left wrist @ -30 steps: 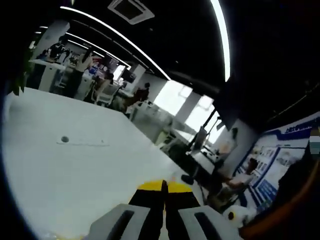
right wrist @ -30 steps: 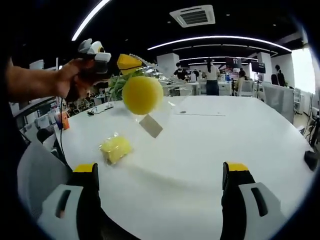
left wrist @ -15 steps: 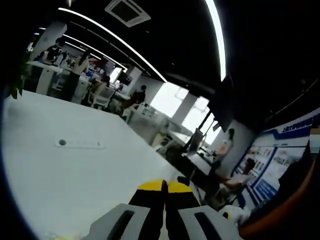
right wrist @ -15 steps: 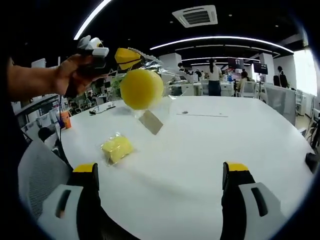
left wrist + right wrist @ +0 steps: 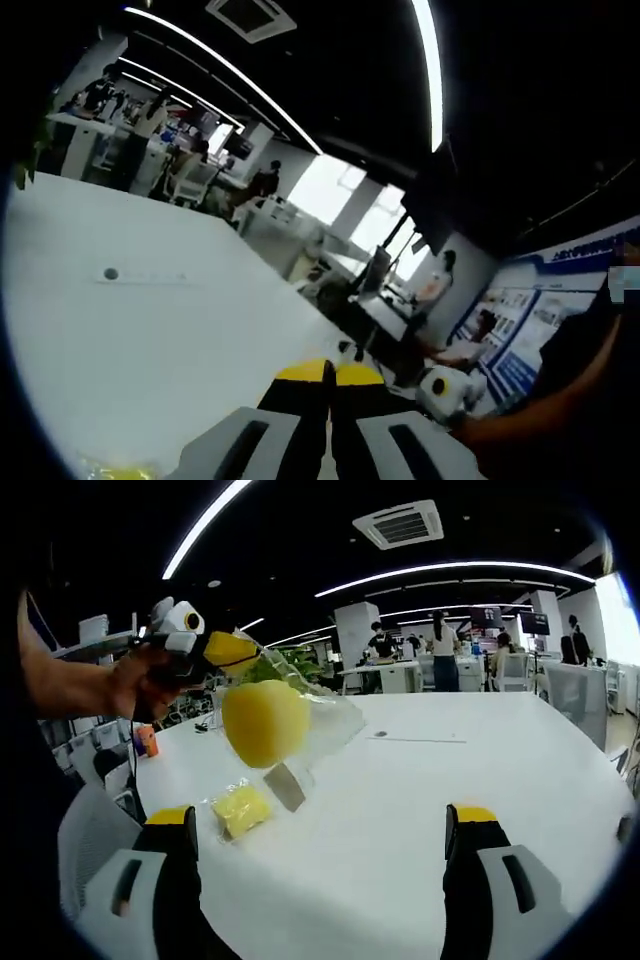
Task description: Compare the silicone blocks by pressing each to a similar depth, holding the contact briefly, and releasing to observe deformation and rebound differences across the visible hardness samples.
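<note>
1. In the right gripper view, the left gripper [image 5: 232,650] hangs above the surface [image 5: 420,810], upper left, its jaws together on a plastic bag [image 5: 320,715].
2. A round silicone block [image 5: 265,722] sits inside that bag.
3. A second bagged block [image 5: 243,809] lies on the surface below it.
4. The right gripper [image 5: 320,825], jaws apart, is nearest the camera.

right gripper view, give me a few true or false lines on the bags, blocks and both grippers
1. The left gripper holds a clear bag with a round yellow block in the air. True.
2. The right gripper is shut. False: its jaws stand wide apart with nothing between them.
3. A second yellow block lies on the white table. True.
4. The lifted bag rests on the table. False: it hangs above it.
5. The right gripper touches the block on the table. False: it is apart from it.
</note>
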